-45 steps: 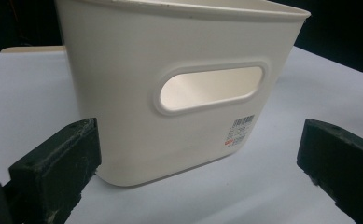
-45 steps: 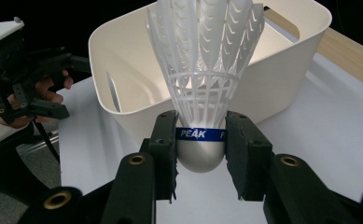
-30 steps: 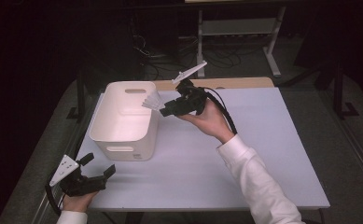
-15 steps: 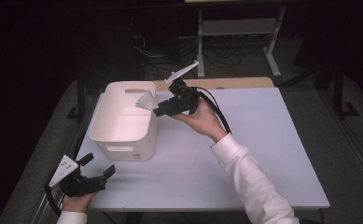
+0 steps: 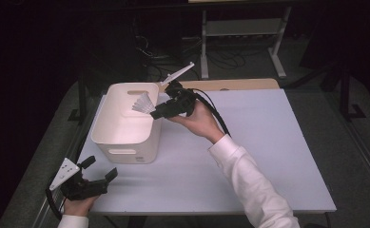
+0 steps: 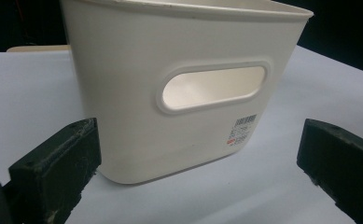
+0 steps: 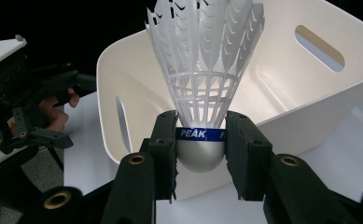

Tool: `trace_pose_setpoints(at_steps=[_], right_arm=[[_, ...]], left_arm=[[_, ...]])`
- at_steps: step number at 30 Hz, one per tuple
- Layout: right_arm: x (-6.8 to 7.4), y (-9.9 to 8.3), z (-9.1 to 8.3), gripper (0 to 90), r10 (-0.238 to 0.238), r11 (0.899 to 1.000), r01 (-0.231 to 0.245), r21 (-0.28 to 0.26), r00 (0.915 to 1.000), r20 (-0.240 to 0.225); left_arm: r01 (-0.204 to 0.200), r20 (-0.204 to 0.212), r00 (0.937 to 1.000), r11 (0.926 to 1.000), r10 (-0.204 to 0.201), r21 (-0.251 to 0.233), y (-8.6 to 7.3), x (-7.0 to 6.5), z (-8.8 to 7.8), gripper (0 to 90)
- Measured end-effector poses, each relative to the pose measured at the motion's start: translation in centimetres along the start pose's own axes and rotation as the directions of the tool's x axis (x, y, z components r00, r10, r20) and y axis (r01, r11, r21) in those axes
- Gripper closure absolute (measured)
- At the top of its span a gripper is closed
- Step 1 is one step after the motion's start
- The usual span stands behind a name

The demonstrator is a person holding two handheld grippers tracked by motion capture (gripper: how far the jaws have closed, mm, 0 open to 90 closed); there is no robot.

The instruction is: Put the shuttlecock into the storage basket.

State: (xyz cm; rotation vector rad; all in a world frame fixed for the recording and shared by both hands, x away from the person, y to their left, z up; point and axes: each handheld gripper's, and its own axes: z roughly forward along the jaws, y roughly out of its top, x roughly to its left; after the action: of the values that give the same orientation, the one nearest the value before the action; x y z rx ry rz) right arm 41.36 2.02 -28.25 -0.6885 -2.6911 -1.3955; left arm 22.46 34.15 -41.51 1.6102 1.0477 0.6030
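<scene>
At the near left corner of the desk (image 5: 268,156), the left hand-held gripper (image 5: 99,167) rests low in the person's left hand (image 5: 78,206), with a grey three-cornered plate on top of it. Its jaws stand wide apart with nothing between them, pointing toward the bin. In the left gripper view those two black jaws frame the near wall of the white bin (image 6: 137,70), which stands a little way ahead of them and apart from them; the wall has an oval handle slot and a small barcode sticker below it, to the right.

In the high view the white bin (image 5: 125,142) stands upright on the left part of the pale desk, open at the top, with a handle slot also in its far wall.

Just right of the bin's far right corner, the right hand-held gripper (image 5: 155,114) is held in the person's right hand (image 5: 199,118), above the desk, with its jaws reaching over the bin's rim. It is clenched on a white shuttlecock (image 5: 143,103), which hangs over the bin's opening, its skirt pointing leftward across the bin. In the right gripper view the two pads press on the shuttlecock (image 7: 202,84) from either side at its rounded cork base, right at the blue band printed "PEAK", and the plastic feather skirt fans out beyond the jaws toward the bin's hollow. A white sleeve (image 5: 249,180) runs from that hand toward the bottom right.
</scene>
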Motion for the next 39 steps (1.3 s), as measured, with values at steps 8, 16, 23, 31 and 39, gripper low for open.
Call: trace_pose_setpoints(at_steps=[8,16,23,31,39], right_arm=[[0.0,0.4,1.0,63.8,-0.024,1.0,0.024,0.002,0.9997,-0.001],[-0.1,0.6,2.1,63.8,-0.019,1.0,0.019,0.012,0.9998,-0.011],[-0.1,1.0,3.3,63.8,-0.01,1.0,0.011,0.028,0.9996,-0.026],[0.0,1.5,5.1,63.8,-0.027,0.999,0.029,0.042,0.9986,-0.046],[0.3,1.8,6.3,63.8,-0.04,0.998,0.043,0.052,0.9973,-0.062]], left_arm=[[-0.006,0.003,1.0,1.0,0.006,0.001,0.0,0.0,0.0,0.0],[0.006,0.004,1.0,1.0,-0.006,-0.005,0.0,0.0,-0.1,0.0],[0.004,0.004,1.0,1.0,-0.004,-0.004,0.0,0.0,-0.2,0.0],[-0.002,0.012,0.9999,1.0,0.002,-0.008,0.0,0.1,-0.2,0.0],[0.012,0.015,0.9998,0.9999,-0.011,-0.006,0.0,0.0,-0.2,0.0]])
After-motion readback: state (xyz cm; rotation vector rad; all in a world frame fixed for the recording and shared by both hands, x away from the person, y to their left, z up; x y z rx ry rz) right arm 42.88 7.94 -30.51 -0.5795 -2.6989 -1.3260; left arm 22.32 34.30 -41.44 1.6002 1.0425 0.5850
